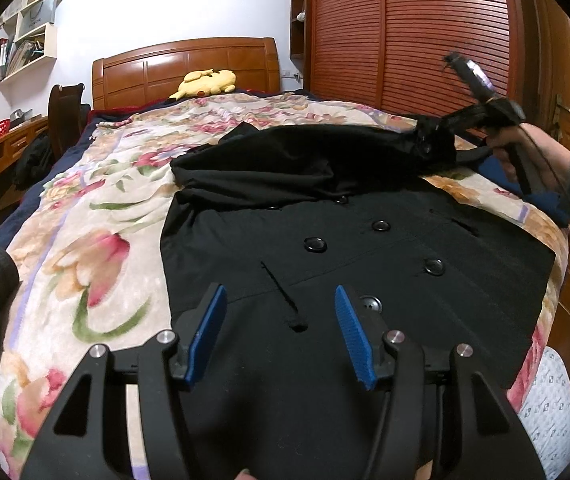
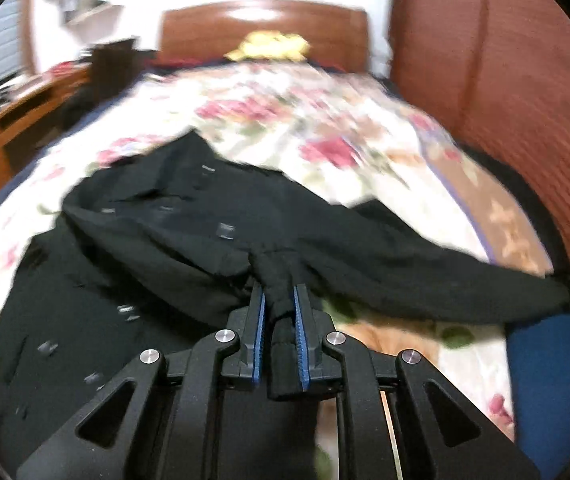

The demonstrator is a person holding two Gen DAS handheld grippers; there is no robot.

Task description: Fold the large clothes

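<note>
The black coat (image 1: 365, 248) lies buttons-up on the floral blanket (image 1: 97, 216), its upper part bunched bc the right gripper (image 2: 279, 300) pinches a sleeve fold, prob. to fold it inward, while the left gripper (image 1: 281, 320) hovers wide, holding nothing.

Left gripper (image 1: 281, 312) agape; right gripper (image 2: 279, 312) clamped

matt black cloth coat (image 1: 365, 240), glossy buttons (image 1: 315, 245); fleecy floral blanket (image 1: 85, 240); polished wood headboard (image 1: 185, 68).
</note>
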